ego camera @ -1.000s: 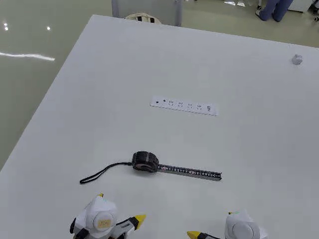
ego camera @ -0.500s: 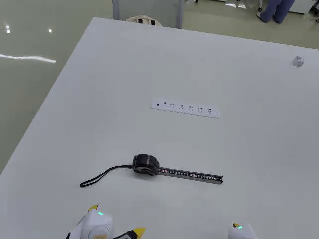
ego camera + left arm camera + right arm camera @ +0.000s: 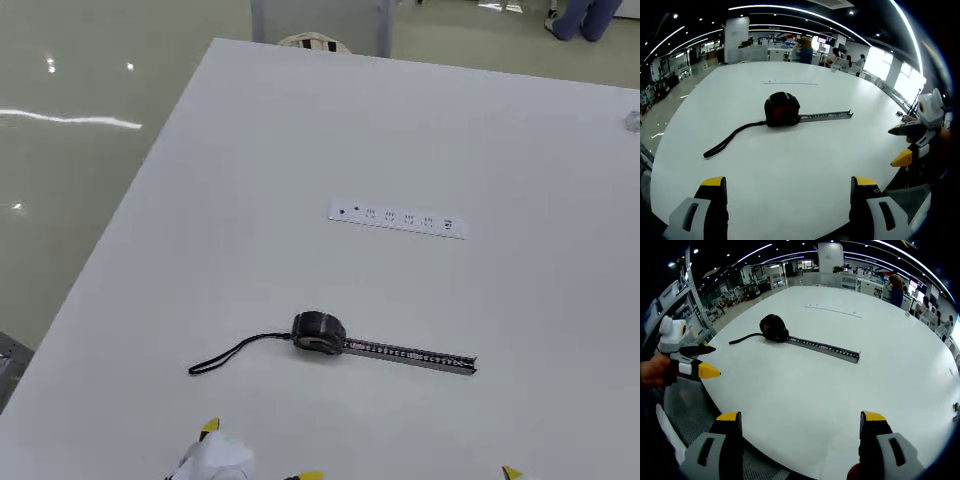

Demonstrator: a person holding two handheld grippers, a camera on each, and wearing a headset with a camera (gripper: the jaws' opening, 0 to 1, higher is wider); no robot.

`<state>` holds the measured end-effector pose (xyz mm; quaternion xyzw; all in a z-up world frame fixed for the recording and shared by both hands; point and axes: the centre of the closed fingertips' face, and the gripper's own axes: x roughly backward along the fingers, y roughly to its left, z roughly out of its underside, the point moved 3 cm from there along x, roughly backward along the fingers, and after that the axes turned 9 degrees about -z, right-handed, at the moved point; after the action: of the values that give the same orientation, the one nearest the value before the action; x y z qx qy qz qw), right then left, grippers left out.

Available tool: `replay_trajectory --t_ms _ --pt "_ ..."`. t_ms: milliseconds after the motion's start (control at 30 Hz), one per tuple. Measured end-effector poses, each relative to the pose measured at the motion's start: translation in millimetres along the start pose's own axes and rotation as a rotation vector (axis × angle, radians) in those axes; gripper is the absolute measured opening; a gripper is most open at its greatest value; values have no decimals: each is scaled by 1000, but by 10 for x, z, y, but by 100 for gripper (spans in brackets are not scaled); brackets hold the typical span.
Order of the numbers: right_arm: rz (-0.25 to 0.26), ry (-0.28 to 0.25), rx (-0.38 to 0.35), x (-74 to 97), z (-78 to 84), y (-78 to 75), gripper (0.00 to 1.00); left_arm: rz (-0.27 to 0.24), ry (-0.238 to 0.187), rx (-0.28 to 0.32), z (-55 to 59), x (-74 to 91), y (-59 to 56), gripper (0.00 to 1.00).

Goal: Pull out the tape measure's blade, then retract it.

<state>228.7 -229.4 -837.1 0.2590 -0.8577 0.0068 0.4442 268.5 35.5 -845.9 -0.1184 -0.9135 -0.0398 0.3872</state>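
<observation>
Left tongs [image 3: 789,182] and right tongs [image 3: 800,416] have drawn back toward the near edge of the worktop [image 3: 400,130], both gaping wide, holding nothing. The tape measure [image 3: 319,332] has not shifted. It lies mid-worktop, blade [image 3: 410,355] out toward 3 o'clock, strap [image 3: 232,355] trailing to 8 o'clock. A power strip [image 3: 397,219] lies beyond at 1 o'clock. The left gripper view shows red on the case; the head view shows it dark.

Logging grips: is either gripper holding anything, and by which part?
Nothing held: left gripper and right gripper open, clear of the black round tape measure.
</observation>
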Motion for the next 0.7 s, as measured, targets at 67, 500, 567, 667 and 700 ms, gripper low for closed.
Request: replay_trajectory --t_ms 67,500,567,667,700 --pt "0 0 -1 1 0 1 100 -1 -1 2 0 1 2 100" --pt "5 19 -9 16 35 -1 100 -38 15 28 12 29 3 100" --pt "5 17 -17 13 35 -2 100 -43 15 29 12 31 4 100" --pt "4 23 -19 5 44 -1 100 -52 17 35 9 38 12 100" --pt "6 26 -20 0 52 -8 100 -60 16 38 7 38 24 100"
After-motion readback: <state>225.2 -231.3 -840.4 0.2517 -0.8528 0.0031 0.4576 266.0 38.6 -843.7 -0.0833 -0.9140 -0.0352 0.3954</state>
